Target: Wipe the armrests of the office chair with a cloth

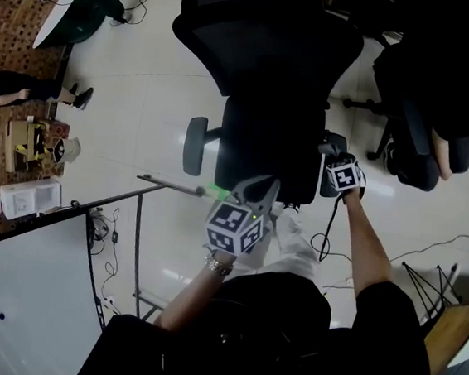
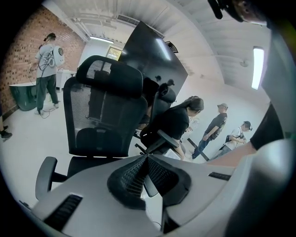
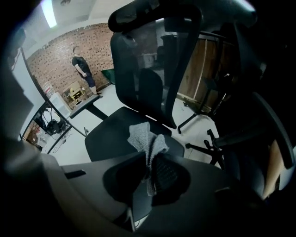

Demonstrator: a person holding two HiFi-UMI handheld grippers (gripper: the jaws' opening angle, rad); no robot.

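The black mesh office chair [image 1: 267, 78] stands on the pale floor ahead of me, its seat [image 1: 267, 157] facing me. Its left armrest [image 1: 195, 145] sticks out bare at the side. My left gripper [image 1: 261, 192] hovers at the seat's front edge; in the left gripper view its jaws meet at the tips [image 2: 147, 158] with nothing between them, and the chair [image 2: 104, 115] and armrest [image 2: 45, 175] lie beyond. My right gripper [image 1: 332, 151] sits at the chair's right armrest, which it mostly hides. It is shut on a grey cloth [image 3: 148, 138], above the seat [image 3: 118, 134].
A person sits in a second dark chair [image 1: 425, 119] close on the right. A white board [image 1: 22, 302] on a metal frame [image 1: 137, 239] stands at the lower left, with cables beneath. Boxes [image 1: 35, 145] lie at the left. Several people [image 2: 212, 129] stand farther off.
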